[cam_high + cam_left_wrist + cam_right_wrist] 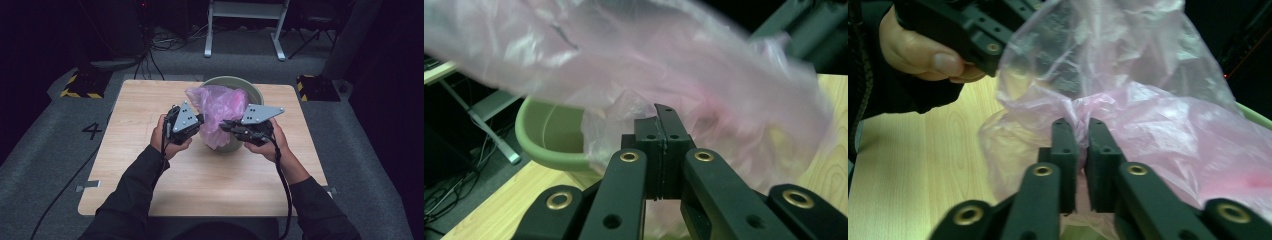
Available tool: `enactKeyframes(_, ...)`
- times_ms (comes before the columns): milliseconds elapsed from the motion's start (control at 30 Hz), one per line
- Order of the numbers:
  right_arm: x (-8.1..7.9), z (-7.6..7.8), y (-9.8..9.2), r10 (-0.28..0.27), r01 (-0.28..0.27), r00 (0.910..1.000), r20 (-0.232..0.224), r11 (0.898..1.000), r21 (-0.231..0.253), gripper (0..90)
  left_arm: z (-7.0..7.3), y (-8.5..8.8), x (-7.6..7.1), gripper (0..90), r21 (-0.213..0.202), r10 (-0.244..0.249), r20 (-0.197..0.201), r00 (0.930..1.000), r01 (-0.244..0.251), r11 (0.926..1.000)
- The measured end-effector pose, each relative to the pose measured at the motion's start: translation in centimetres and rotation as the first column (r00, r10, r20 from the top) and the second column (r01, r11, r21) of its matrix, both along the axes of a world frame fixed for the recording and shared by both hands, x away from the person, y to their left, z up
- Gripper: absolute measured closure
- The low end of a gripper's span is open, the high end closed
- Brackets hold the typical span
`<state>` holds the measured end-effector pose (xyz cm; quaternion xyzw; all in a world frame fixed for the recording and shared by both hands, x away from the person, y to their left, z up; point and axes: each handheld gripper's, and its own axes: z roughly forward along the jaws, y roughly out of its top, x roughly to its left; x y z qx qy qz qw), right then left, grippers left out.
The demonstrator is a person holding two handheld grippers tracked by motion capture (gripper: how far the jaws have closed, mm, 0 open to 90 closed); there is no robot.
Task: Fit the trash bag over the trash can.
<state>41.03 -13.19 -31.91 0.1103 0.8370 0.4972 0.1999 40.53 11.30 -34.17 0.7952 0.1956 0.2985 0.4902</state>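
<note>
A thin pink plastic bag sits in and over a pale green bin at the far middle of the wooden table. My left gripper is at the bag's left side. Its jaws are pressed together with the bag's film draped over and around the tips. My right gripper is at the bag's front right, shut on a bunched fold of pink film. The bin's rim shows under the bag. The left hand is close by in the right gripper view.
The table stands on grey carpet with black-and-yellow taped blocks at its far corners. A white frame and cables lie on the floor beyond. Bare tabletop lies in front of the bin and to both sides.
</note>
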Motion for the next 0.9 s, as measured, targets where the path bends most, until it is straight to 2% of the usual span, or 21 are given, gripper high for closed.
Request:
enactKeyframes(100,0.2,0.1,-1.3,-0.044,0.045,0.9986,-0.029,0.998,0.047,89.1,-0.1,0.5,-0.2,89.1,-0.012,-0.006,-0.006,1.0,0.006,0.9999)
enactKeyframes(200,0.4,0.2,-2.3,-0.08,0.082,0.996,-0.041,0.994,0.071,89.4,-0.1,1.1,-0.3,88.8,-0.007,-0.004,-0.008,1.0,0.004,1.0)
enactKeyframes(267,0.5,0.2,-3.1,-0.088,0.094,0.9939,-0.066,0.991,0.096,89.5,-0.2,1.5,-0.4,88.8,-0.004,0.008,-0.007,0.9999,-0.008,1.0)
enactKeyframes(500,0.4,0.0,-6.0,-0.147,0.16,0.9839,-0.102,0.978,0.131,89.7,-0.3,3.1,-0.5,88.8,-0.008,0.029,-0.017,0.9994,-0.029,0.9995)
enactKeyframes(600,0.5,0.0,-7.2,-0.166,0.183,0.9788,-0.12,0.972,0.148,89.8,-0.2,3.8,-0.4,89.4,-0.019,0.044,-0.021,0.9988,-0.044,0.9988)
enactKeyframes(667,0.5,0.0,-7.8,-0.171,0.193,0.9756,-0.138,0.968,0.163,89.8,-0.1,4.1,-0.6,87.2,-0.046,0.038,-0.042,0.9984,-0.04,0.9981)
enactKeyframes(700,0.5,-0.1,-7.9,-0.172,0.193,0.9758,-0.135,0.967,0.165,89.8,-0.1,3.9,-0.8,79.9,-0.052,0.033,-0.049,0.9982,-0.036,0.998)
enactKeyframes(733,0.4,-0.1,-7.9,-0.169,0.191,0.976,-0.137,0.968,0.163,89.8,-0.1,3.6,-1.1,68.8,-0.052,0.037,-0.053,0.9979,-0.04,0.9978)
enactKeyframes(800,0.3,-0.2,-7.6,-0.166,0.186,0.9769,-0.135,0.97,0.154,89.8,-0.2,2.7,-1.9,53.9,-0.075,-0.003,-0.073,0.9973,-0.002,0.9972)
enactKeyframes(900,0.3,-0.3,-7.1,-0.168,0.186,0.9776,-0.127,0.971,0.147,89.7,-0.4,1.7,-3.0,31.2,-0.096,-0.03,-0.066,0.9974,0.024,0.9951)
